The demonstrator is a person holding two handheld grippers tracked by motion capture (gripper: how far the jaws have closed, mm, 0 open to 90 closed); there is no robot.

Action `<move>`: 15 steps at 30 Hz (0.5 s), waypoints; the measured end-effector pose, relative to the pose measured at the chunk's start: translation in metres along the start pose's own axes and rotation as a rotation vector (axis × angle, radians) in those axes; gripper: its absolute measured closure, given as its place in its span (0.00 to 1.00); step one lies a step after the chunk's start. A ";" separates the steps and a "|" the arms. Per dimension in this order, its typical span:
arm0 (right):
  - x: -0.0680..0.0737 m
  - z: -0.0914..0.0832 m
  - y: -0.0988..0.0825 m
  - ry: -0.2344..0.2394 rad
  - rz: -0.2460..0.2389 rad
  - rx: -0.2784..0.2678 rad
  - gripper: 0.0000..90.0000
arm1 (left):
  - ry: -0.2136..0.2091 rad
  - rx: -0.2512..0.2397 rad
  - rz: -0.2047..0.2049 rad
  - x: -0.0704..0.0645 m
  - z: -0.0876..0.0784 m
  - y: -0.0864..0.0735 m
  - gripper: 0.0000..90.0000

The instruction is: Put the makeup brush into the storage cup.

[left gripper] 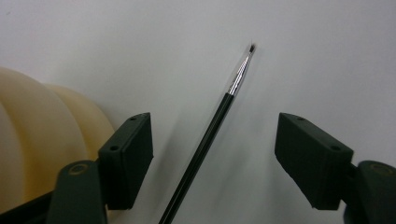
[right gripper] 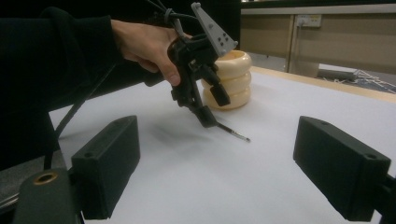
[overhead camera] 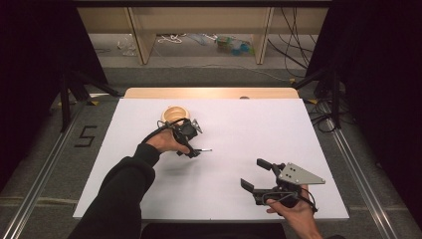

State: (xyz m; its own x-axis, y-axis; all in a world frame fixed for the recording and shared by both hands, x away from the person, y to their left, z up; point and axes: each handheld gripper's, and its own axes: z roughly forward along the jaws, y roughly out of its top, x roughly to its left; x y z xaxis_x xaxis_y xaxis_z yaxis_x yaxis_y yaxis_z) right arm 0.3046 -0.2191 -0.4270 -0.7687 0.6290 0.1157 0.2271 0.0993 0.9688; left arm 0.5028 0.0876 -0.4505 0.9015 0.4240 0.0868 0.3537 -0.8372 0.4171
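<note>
A: So, where's the brush rn?

B: Lying flat on the white table [overhead camera: 298, 129], and it sits between the jaws of the left gripper [overhead camera: 195, 149]. In the left gripper view the thin brush [left gripper: 205, 140] runs from the bottom edge up toward about 1 o'clock, black handle low, silver ferrule and dark tip at the far end.

A: Pinched yet?

B: No. Jaws are spread, w/ a clear gap each side of the handle. Neither pad touches it. The handle passes nearer the left pad than the right one.

A: And the cup thing?

B: The cream ribbed holder [overhead camera: 175, 115] is at roughly 11 o'clock from the left gripper in the high view, just beside it. In the left gripper view it bulges in at 9 o'clock, close behind the left jaw.

A: Right side?

B: The right gripper [overhead camera: 259, 174] is well apart, at about 4 o'clock from the brush, near the table's front edge. Its jaws are spread too, nothing between them. From its own view the brush [right gripper: 233, 133] pokes out from under the left gripper toward 4 o'clock, tip resting on the table.

A: So which hand takes it?

B: Left, imo, as it already straddles the handle. The key bit: the brush's long axis runs along the jaws' pointing direction, not across the gap, so closing would squeeze the handle from its two sides. Being off-centre, one pad may nudge it first.
</note>
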 end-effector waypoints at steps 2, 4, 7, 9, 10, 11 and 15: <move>0.000 0.000 0.000 0.001 0.000 0.000 0.18 | -0.001 0.000 -0.001 0.000 0.000 0.000 0.33; 0.000 0.000 0.000 0.000 -0.001 0.005 0.17 | -0.005 0.000 0.002 0.000 0.002 0.001 0.34; 0.000 0.000 0.000 0.001 -0.003 0.007 0.18 | -0.006 0.006 0.006 0.001 0.004 0.001 0.35; 0.000 0.000 0.000 0.002 -0.003 0.005 0.18 | -0.010 0.017 -0.002 0.001 0.007 0.001 0.36; 0.000 0.000 0.000 0.002 -0.003 0.005 0.17 | -0.010 0.017 -0.002 0.001 0.007 0.001 0.36; 0.000 0.000 0.000 0.003 -0.003 0.005 0.17 | -0.012 0.023 0.002 0.002 0.008 0.001 0.37; 0.001 0.000 0.000 0.007 -0.001 0.001 0.18 | -0.013 0.028 -0.010 0.004 0.010 0.001 0.41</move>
State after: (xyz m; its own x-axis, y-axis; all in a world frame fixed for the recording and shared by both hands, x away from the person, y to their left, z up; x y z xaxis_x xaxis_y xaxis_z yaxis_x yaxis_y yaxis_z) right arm 0.3041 -0.2184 -0.4270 -0.7733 0.6234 0.1158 0.2265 0.1010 0.9688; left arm 0.5092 0.0849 -0.4590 0.9010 0.4280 0.0708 0.3693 -0.8423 0.3926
